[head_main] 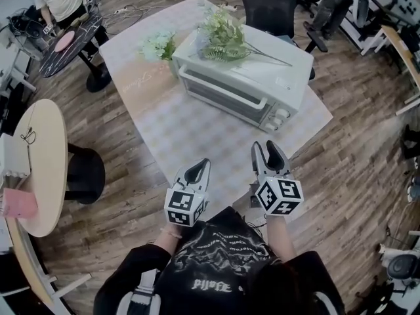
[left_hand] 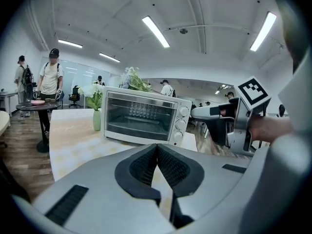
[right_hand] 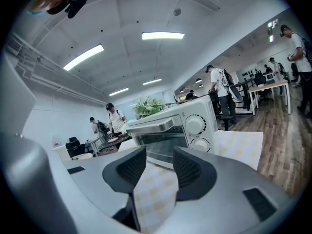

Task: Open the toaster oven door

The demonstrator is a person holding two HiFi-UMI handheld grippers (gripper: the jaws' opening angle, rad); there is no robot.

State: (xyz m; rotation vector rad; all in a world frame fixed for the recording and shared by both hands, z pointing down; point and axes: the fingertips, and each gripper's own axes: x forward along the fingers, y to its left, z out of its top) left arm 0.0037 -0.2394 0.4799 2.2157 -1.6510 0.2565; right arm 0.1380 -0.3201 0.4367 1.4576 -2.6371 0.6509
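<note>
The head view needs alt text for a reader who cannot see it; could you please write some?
A white toaster oven, door shut, flowers on top, stands on a checked table. Nearer the camera, a person holds the left tool, jaws together, and the right tool, jaws apart and empty, both short of the oven.

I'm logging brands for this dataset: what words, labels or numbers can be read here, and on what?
None reads clearly.
White print on the person's black shirt: stylised, illegible.
Faint script on the pale checked tablecloth: too blurred.
Small mark on the white toaster oven, on its top: too small.
Two white marker cubes: black square patterns, no words.
</note>
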